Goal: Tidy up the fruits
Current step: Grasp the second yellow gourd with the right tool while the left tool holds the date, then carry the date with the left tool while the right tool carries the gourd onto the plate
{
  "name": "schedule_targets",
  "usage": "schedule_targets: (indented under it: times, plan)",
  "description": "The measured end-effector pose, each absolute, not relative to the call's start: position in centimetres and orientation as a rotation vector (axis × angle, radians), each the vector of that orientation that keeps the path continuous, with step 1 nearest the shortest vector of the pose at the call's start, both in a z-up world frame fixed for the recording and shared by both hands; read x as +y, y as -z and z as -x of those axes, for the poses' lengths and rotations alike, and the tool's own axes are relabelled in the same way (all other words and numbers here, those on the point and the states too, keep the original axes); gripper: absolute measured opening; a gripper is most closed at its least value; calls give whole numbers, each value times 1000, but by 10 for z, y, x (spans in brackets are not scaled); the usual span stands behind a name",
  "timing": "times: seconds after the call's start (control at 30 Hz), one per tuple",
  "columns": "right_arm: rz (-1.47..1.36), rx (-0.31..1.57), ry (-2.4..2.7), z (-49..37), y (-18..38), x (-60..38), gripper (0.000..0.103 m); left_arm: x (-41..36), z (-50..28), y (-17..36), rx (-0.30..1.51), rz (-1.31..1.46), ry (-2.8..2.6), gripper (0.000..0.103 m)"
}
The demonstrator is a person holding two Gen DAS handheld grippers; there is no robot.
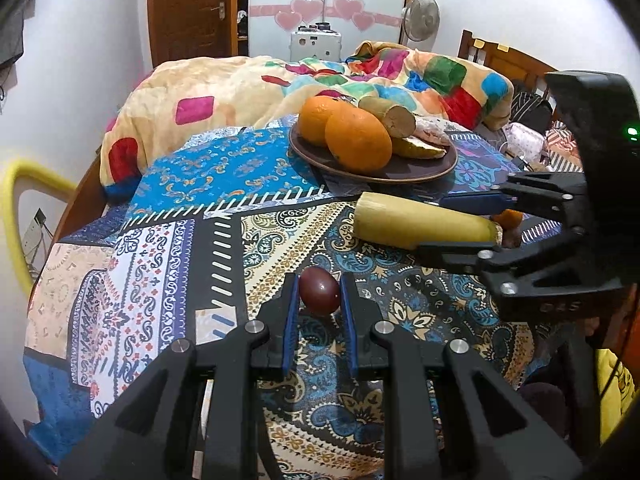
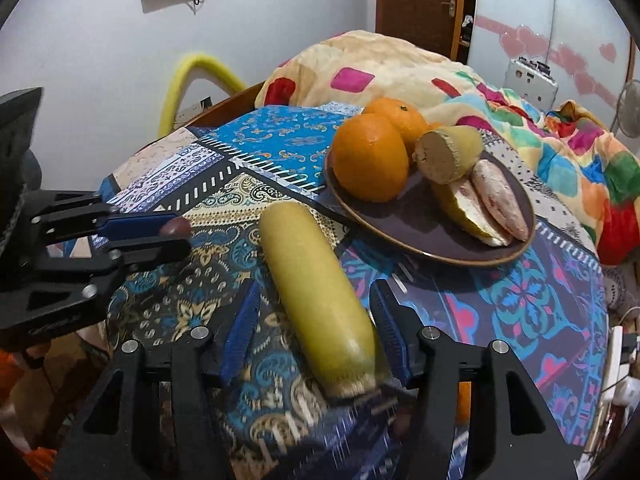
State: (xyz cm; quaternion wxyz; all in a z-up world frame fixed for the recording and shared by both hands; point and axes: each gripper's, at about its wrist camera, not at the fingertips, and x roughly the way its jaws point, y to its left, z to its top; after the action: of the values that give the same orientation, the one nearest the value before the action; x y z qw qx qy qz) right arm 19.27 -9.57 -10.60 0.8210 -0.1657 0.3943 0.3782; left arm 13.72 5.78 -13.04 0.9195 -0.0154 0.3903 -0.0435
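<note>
A small dark red round fruit (image 1: 319, 290) sits between the pads of my left gripper (image 1: 319, 300), which is shut on it just above the patterned cloth; it also shows in the right wrist view (image 2: 176, 227). A long yellow-green cane piece (image 2: 320, 296) lies on the cloth between the fingers of my right gripper (image 2: 316, 324), which stands open around it; it also shows in the left wrist view (image 1: 424, 216). A brown plate (image 1: 420, 168) holds two oranges (image 1: 358, 140), another cut cane piece (image 1: 394, 116) and cut fruit wedges (image 2: 500, 204).
The patterned cloth (image 1: 160, 248) covers a small round table. A colourful blanket (image 1: 248, 84) is heaped behind the plate. A small orange fruit (image 1: 509, 218) lies behind the right gripper. A yellow hoop (image 1: 16, 216) stands at the left by the wall.
</note>
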Motion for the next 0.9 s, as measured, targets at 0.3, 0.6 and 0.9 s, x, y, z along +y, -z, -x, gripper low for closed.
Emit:
schedule_targets:
  times: [0.3, 0.6, 0.9]
  plan:
    - [389, 845, -795, -195, 111, -78, 44, 67, -142, 131, 796, 56, 78, 20]
    - [295, 873, -804, -194, 107, -89, 35, 68, -137, 124, 779, 70, 75, 20]
    - [224, 817, -751, -187, 90, -114, 35, 60, -135, 110, 749, 58, 78, 20]
